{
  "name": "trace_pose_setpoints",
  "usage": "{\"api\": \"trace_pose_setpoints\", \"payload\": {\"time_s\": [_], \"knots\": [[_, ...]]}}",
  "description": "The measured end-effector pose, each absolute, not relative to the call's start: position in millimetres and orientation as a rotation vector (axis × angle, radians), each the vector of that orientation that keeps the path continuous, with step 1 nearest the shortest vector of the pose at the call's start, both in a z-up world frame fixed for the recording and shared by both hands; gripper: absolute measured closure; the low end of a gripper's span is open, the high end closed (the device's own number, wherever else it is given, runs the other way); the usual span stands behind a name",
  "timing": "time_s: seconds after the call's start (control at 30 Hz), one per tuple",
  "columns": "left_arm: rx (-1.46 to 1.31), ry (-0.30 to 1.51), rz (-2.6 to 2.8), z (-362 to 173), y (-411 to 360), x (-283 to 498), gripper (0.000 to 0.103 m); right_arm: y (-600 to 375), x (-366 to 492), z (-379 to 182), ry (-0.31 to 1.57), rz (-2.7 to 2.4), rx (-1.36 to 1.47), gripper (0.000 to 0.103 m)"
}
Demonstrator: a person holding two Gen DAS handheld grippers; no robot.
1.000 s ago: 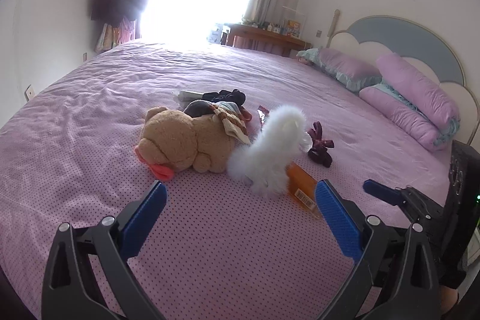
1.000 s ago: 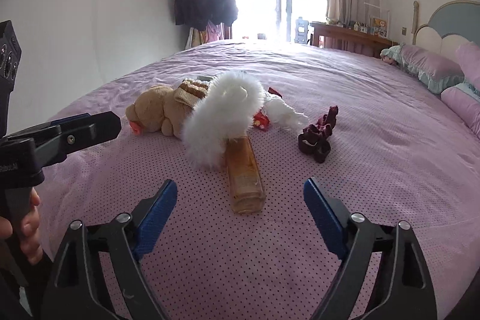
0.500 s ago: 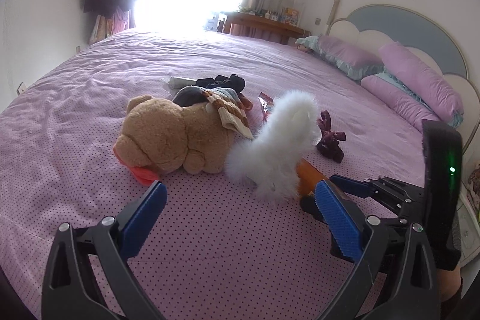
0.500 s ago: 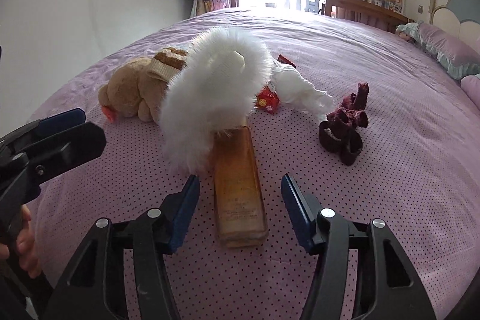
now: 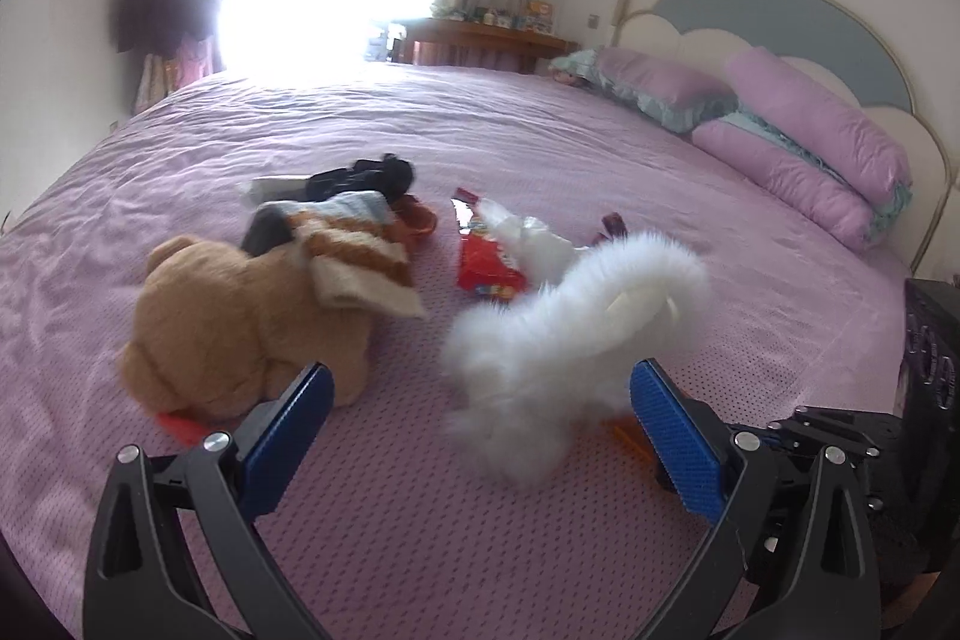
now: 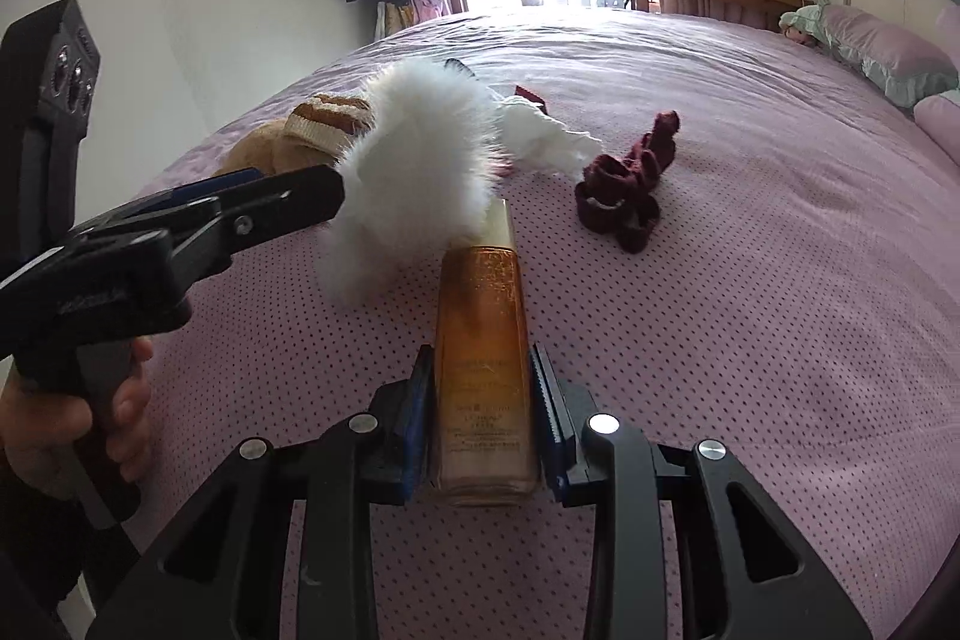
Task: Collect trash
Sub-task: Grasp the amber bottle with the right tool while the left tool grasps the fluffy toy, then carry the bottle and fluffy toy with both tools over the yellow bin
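Right wrist view: our right gripper has its jaws pinching the near end of the amber bottle, which lies flat on the bed. The bottle's far end is hidden under the white fluffy thing; its label is too blurred to read. Beyond the bottle's right side lies a maroon scrunchie. Our left gripper hovers with jaws spread wide, left of the bottle, which shows there only as an orange sliver.
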State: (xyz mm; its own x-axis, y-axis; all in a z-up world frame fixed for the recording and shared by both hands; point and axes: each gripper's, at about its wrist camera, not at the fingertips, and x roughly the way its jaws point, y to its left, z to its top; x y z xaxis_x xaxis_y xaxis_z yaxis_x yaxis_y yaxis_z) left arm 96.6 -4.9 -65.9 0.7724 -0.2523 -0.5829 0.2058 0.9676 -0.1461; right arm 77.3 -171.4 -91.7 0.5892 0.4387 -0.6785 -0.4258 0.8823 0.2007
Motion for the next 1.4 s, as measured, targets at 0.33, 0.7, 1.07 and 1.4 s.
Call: {"api": "trace_pose_setpoints", "payload": {"time_s": [0.33,0.7,1.07,1.4], "knots": [[-0.022,0.782,-0.414,-81.3,-52.2,136.2,0.004,-211.6,59.8,-94.3,0.797,0.447,0.067,0.073],[-0.074,0.892,-0.407,-101.8,-56.7,160.9,0.057,-248.2,49.2,-92.2,0.779,0.386,0.127,0.073],[-0.163,0.839,-0.492,-92.0,-52.9,118.5,0.064,-252.2,32.6,-88.6,0.764,0.384,0.131,0.073],[-0.083,0.833,-0.667,-78.8,-124.2,69.7,0.063,-289.0,-16.0,-75.4,0.724,0.299,0.175,0.073]]}}
